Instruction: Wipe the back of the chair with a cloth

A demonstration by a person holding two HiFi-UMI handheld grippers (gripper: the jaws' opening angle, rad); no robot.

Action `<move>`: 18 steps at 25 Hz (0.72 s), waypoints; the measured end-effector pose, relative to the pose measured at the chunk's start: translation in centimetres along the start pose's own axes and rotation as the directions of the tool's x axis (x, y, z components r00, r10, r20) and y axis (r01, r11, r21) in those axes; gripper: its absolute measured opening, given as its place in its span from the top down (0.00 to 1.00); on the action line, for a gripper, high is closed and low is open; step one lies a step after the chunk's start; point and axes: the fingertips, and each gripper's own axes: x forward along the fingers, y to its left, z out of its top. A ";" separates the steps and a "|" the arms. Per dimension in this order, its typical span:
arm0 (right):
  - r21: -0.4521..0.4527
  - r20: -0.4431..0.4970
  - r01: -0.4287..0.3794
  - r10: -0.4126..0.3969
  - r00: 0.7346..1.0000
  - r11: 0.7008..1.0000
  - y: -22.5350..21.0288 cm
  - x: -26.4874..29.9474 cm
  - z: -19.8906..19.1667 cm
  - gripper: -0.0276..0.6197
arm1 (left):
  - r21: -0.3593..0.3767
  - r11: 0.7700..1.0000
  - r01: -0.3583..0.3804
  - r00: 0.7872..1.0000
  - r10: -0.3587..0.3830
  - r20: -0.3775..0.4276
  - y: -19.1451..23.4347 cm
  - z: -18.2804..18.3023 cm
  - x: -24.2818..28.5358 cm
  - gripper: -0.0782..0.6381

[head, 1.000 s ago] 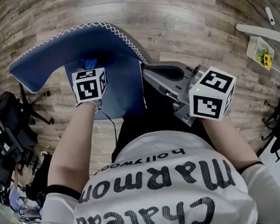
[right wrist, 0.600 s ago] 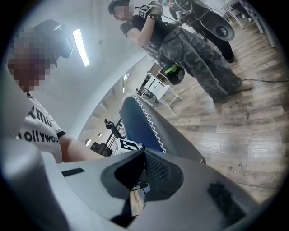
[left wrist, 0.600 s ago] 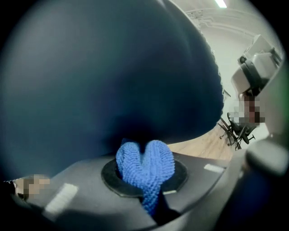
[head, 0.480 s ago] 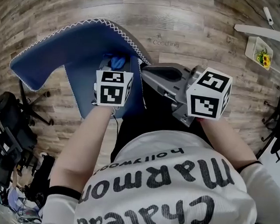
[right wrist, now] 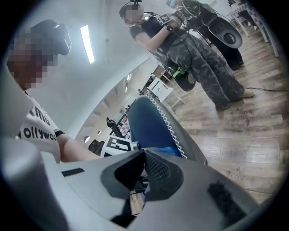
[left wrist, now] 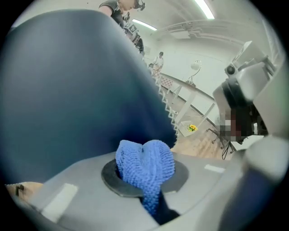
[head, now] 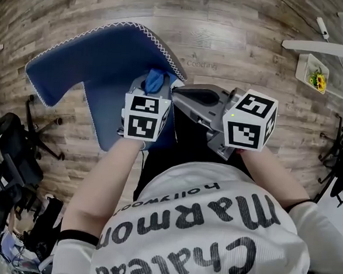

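My left gripper [left wrist: 145,186] clamps a nubbly blue cloth [left wrist: 144,161], bunched into two lobes, its length pointing out along the jaws toward the chair back [left wrist: 76,90]; right gripper [right wrist: 143,155] closed, empty

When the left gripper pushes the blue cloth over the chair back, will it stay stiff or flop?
Probably floppy: the cloth bunches in soft folds above the shut left gripper. Its looped weave may drag slightly on the chair back rather than slide freely.

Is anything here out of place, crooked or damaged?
Nothing stands out. The blue cloth is bunched in the left tool, close to the chair back; the right tool is shut and empty. No spill or damage shows.
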 end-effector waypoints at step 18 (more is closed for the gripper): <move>-0.508 -0.036 -0.008 -0.012 0.999 0.861 14.4 5.7 7.2 0.94 | -0.425 0.905 -0.023 0.865 0.231 0.446 5.5 4.1 -24.9 0.84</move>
